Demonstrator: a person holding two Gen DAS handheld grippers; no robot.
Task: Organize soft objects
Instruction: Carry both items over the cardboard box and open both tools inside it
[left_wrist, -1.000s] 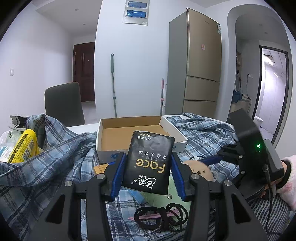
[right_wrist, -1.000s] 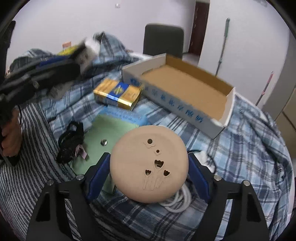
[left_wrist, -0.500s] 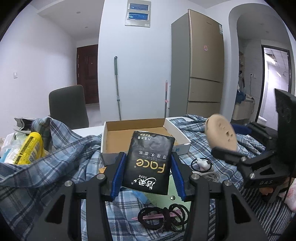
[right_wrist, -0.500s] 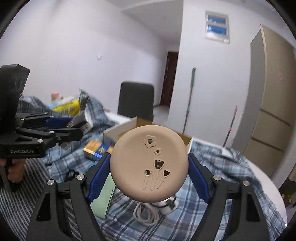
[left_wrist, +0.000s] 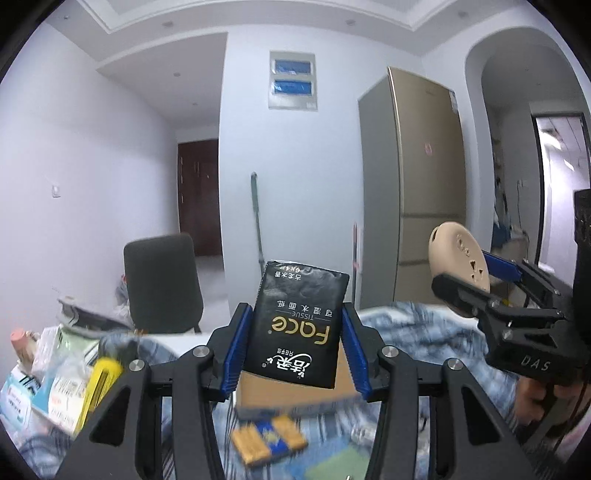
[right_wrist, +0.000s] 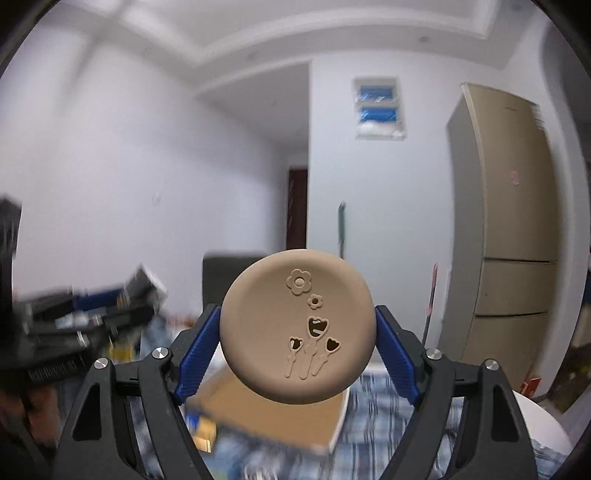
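My left gripper (left_wrist: 295, 347) is shut on a black tissue pack (left_wrist: 299, 325) and holds it high above the table. My right gripper (right_wrist: 297, 354) is shut on a round tan silicone pad (right_wrist: 297, 332) with flower cut-outs, also raised. That pad (left_wrist: 460, 264) and the right gripper show at the right in the left wrist view. The left gripper (right_wrist: 92, 314) with its pack shows blurred at the left in the right wrist view. An open cardboard box (right_wrist: 266, 413) sits below on the blue plaid cloth (right_wrist: 388, 424); it also shows in the left wrist view (left_wrist: 295, 391).
A yellow and blue packet (left_wrist: 267, 441) and a green card (left_wrist: 340, 465) lie on the cloth in front of the box. Bags and a yellow bottle (left_wrist: 98, 387) sit at the left. A dark chair (left_wrist: 162, 284) stands behind the table, a fridge (left_wrist: 417, 221) beyond.
Both grippers have lifted and tilted upward with their objects. The right gripper picked the tan pad up off the table. The table now sits low in both views.
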